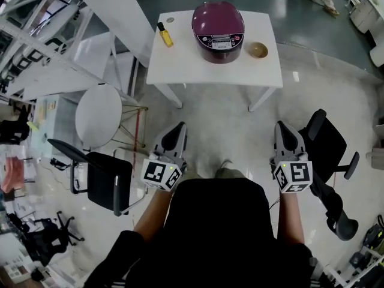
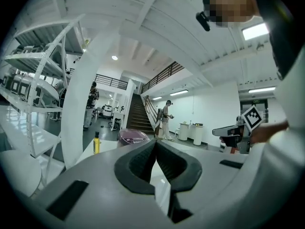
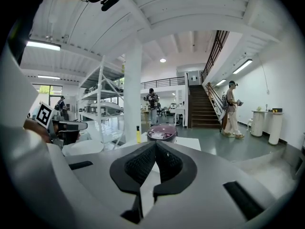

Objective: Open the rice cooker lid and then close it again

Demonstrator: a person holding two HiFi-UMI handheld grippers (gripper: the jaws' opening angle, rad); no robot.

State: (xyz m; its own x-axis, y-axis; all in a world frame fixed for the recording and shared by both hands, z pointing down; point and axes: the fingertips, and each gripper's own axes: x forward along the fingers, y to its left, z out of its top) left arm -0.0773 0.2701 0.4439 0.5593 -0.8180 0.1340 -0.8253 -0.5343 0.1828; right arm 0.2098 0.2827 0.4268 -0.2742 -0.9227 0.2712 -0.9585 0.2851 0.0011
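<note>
A dark red rice cooker (image 1: pixel 218 30) with its lid down stands on a white table (image 1: pixel 180 65) well ahead of me. It also shows small in the left gripper view as the rice cooker (image 2: pixel 132 137) and in the right gripper view as the rice cooker (image 3: pixel 161 132). My left gripper (image 1: pixel 179 129) and right gripper (image 1: pixel 282 127) hang in front of my body, far short of the table. Both are shut, jaws touching at the tips, with nothing between them.
A yellow bottle (image 1: pixel 164 35) stands left of the cooker, a small wooden bowl (image 1: pixel 258 50) right of it. A round white stool (image 1: pixel 98 115) and a black chair (image 1: pixel 102 179) sit to my left, another black chair (image 1: pixel 327 143) to my right. White shelving (image 1: pixel 36 47) lines the left.
</note>
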